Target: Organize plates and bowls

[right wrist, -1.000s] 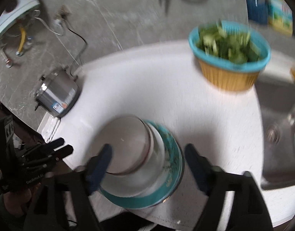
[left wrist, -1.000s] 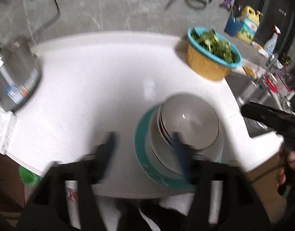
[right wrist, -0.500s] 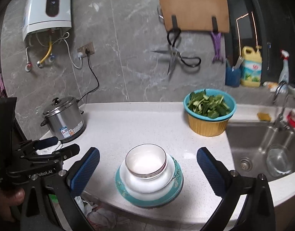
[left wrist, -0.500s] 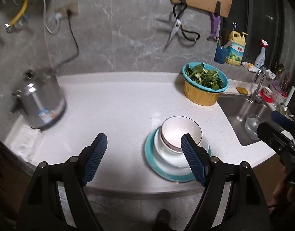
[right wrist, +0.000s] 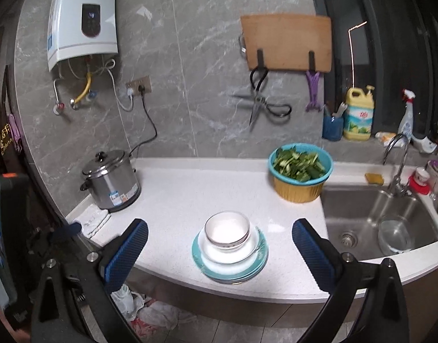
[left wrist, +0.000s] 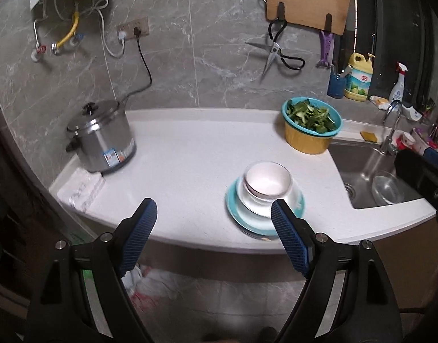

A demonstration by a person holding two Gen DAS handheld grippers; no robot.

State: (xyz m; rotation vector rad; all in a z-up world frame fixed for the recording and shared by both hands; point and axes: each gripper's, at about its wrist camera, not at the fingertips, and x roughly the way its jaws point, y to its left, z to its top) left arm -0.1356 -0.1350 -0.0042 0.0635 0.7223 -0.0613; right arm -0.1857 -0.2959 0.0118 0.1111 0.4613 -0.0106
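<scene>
The only writing I can half make out is on the yellow soap bottle (right wrist: pixel 358 114) far ahead and to the right of my right tongs (right wrist: pixel 220 245): its label shows limes and a red mark too small to read. The sticker on the steel cooker (left wrist: pixel 101 140), ahead and left of my left tongs (left wrist: pixel 214 223), is illegible, and so is the yellow lettering on a dark hanging (right wrist: pixel 5 138) at the far left edge. The display on the water heater (right wrist: pixel 83 17) is too blurred to read.

My left tongs are opening, with nothing between the blue pads (left wrist: pixel 140 234) and nothing touched. My right tongs stand fully spread, also empty and clear of everything.

The stack sits on the white counter (right wrist: pixel 176 197) just ahead of both tongs: a white bowl (right wrist: pixel 227 230) nested in a wider white dish (right wrist: pixel 207 253), on teal-rimmed plates (right wrist: pixel 197 254). From the right tongs it lies centred between the pads; from the left tongs it lies behind the right pad. A basket of greens (right wrist: pixel 300 171) stands beyond it to the right, beside the sink (right wrist: pixel 362 208).
</scene>
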